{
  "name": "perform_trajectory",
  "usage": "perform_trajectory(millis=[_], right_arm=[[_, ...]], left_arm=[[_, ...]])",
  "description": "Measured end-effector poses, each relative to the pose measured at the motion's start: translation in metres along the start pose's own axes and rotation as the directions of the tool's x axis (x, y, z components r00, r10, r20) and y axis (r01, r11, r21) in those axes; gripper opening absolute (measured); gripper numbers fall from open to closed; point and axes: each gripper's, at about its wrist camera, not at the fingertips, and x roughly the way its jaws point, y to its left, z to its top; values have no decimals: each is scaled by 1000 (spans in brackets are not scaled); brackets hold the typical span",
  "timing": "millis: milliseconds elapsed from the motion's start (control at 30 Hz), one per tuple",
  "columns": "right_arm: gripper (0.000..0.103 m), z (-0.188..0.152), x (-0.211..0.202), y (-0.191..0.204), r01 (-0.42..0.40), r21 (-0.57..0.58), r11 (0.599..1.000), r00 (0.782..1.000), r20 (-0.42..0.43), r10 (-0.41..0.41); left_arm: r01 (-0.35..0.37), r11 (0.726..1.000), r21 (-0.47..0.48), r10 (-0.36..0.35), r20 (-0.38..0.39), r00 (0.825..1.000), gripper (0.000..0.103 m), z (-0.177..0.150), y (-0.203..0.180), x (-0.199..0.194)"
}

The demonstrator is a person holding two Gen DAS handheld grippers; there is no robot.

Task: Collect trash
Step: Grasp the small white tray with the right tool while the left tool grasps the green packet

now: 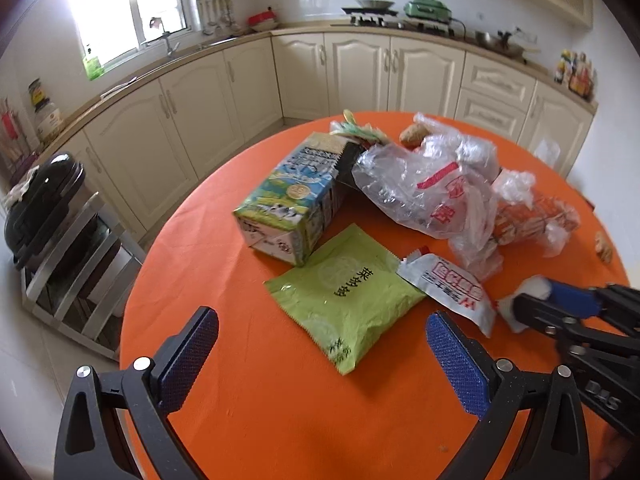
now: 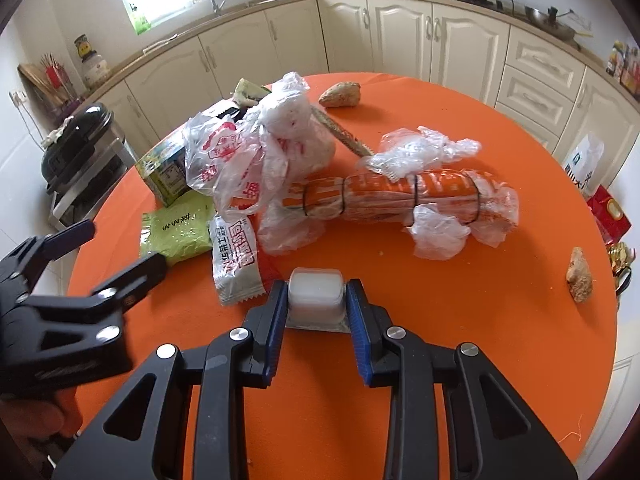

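On the orange round table (image 1: 248, 380) lies trash: a milk carton (image 1: 292, 196) on its side, a green packet (image 1: 344, 292), a white and red sachet (image 1: 452, 284), crumpled clear plastic bags (image 1: 424, 184) and an orange bundle wrapped in plastic (image 2: 400, 196). My left gripper (image 1: 320, 322) hovers open just short of the green packet, nothing between its fingers; it also shows at the left of the right wrist view, left gripper (image 2: 120, 246). My right gripper (image 2: 316, 300) is shut on a small white plastic cup (image 2: 316, 290) resting on the table near the front edge.
Two brown root lumps (image 2: 340, 94) (image 2: 579, 276) lie on the cloth. A black pot on a metal rack (image 1: 44, 200) stands left of the table. Cream kitchen cabinets (image 1: 360, 76) run behind. A red box (image 2: 608, 212) sits off the table's right edge.
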Motion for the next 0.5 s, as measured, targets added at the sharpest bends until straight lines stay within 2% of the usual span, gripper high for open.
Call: perform_trajectory(millis=[100, 233, 333, 433, 467, 500], right_arm=[[30, 2, -3, -2, -8, 4, 1000, 1000, 2, 8], [30, 2, -4, -4, -16, 9, 1000, 1000, 3, 16], [30, 1, -4, -7, -21, 13, 1000, 1000, 3, 21], [30, 1, -5, -7, -23, 16, 1000, 1000, 2, 23], [30, 1, -5, -8, -24, 18, 1000, 1000, 2, 24], [30, 1, -5, -7, -23, 17, 1000, 1000, 3, 23]], left_arm=[[-14, 999, 35, 16, -52, 999, 102, 7, -3, 31], [40, 999, -1, -40, -73, 996, 102, 25, 3, 52], [106, 994, -3, -106, -57, 993, 83, 31, 4, 57], [128, 992, 20, -128, -29, 991, 67, 30, 2, 57], [133, 991, 19, -133, -25, 991, 56, 29, 0, 57], [141, 990, 18, -141, -20, 990, 51, 27, 1, 57]])
